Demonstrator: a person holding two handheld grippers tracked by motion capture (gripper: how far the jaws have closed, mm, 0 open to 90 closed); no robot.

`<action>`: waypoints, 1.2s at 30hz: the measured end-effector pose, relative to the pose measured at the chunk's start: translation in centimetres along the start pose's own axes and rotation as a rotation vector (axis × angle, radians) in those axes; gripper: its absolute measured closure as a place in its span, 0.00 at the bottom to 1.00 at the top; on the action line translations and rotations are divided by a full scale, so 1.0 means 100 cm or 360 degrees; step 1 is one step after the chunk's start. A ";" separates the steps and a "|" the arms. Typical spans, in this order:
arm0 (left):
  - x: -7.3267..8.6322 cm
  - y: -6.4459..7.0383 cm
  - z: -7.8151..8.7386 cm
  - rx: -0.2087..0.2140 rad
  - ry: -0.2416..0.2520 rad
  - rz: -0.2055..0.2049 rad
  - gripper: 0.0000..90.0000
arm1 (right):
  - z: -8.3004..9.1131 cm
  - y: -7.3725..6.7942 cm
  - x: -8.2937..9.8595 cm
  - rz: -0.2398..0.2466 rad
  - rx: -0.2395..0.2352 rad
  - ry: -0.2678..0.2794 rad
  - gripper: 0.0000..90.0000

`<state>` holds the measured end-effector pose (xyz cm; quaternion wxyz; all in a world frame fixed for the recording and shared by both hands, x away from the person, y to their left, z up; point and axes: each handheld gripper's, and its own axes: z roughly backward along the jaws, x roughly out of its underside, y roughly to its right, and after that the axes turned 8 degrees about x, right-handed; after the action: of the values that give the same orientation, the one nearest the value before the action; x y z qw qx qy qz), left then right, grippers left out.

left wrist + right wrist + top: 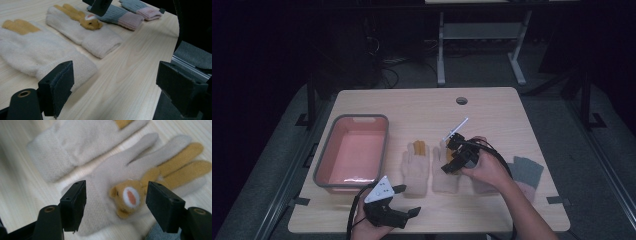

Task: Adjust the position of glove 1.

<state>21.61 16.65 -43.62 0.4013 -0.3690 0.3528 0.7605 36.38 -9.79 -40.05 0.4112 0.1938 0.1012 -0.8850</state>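
Two cream gloves with tan fingers lie palm-down side by side mid-table: the left glove [415, 167] [37, 57] and the right glove [446, 175] [85, 32] [105, 185], which carries a small bear face [127, 197]. My right gripper [449, 156] [116, 205] hovers open just above the right glove, its jaws on either side of the bear face without touching it. My left gripper [408, 200] [117, 85] is open and holds nothing near the table's front edge, pointing towards the cuff of the left glove.
A pink tub with a grey rim [352, 118] stands at the left of the wooden table [492, 110]. A pair of grey gloves with pink cuffs [526, 172] [125, 17] lies at the right. A cable hole [461, 100] sits near the far edge.
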 end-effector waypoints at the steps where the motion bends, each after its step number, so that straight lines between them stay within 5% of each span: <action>1: 0.000 0.000 0.000 0.0000 0.0000 -0.0002 0.16 | -0.002 0.001 -0.001 -0.0003 -0.0001 -0.0008 0.37; 23: 0.000 0.000 0.000 0.0003 0.0000 0.0003 0.16 | -0.030 0.007 -0.002 -0.0036 0.0045 -0.0189 0.50; 36: 0.000 -0.001 0.000 0.0003 0.0006 0.0010 0.16 | -0.037 0.007 0.000 -0.0019 0.0092 -0.0206 0.58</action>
<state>21.64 16.72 -43.62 0.3985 -0.3690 0.3554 0.7608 37.84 -8.95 -43.39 0.4058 0.1472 0.0499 -0.9006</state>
